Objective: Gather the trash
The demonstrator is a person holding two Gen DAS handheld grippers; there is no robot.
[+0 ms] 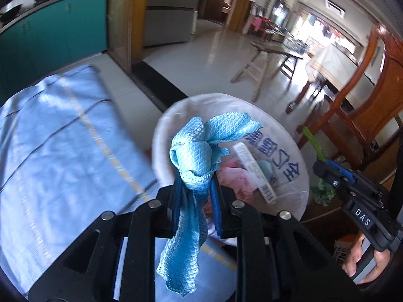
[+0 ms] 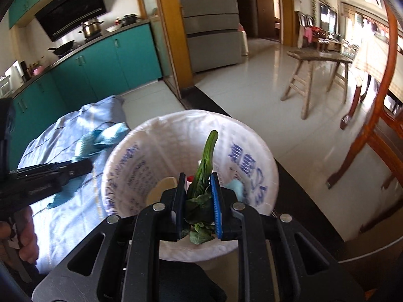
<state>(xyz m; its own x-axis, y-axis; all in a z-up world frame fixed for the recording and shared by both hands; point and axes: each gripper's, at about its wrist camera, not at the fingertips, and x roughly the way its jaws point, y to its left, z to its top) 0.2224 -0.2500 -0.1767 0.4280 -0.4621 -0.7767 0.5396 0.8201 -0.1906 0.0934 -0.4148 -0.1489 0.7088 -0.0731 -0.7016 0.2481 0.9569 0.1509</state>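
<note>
My left gripper (image 1: 195, 178) is shut on a crumpled blue mesh cloth (image 1: 194, 148) and holds it over the near rim of the trash bin (image 1: 166, 118), which is lined with a white printed bag. My right gripper (image 2: 199, 183) is shut on a green leafy vegetable scrap (image 2: 204, 173) and holds it above the same bin (image 2: 176, 123). Inside the bin lie a white packet (image 1: 254, 168), pink wrapping (image 1: 234, 176) and other trash. The right gripper also shows in the left wrist view (image 1: 327, 171), to the right of the bin. The left gripper shows at the left of the right wrist view (image 2: 83, 166).
A table under a light blue cloth (image 1: 63, 136) lies left of the bin. A wooden chair (image 1: 372, 105) stands to the right, a wooden stool (image 2: 309, 75) on the tiled floor beyond. Teal kitchen cabinets (image 2: 105, 68) and a fridge (image 2: 211, 25) are behind.
</note>
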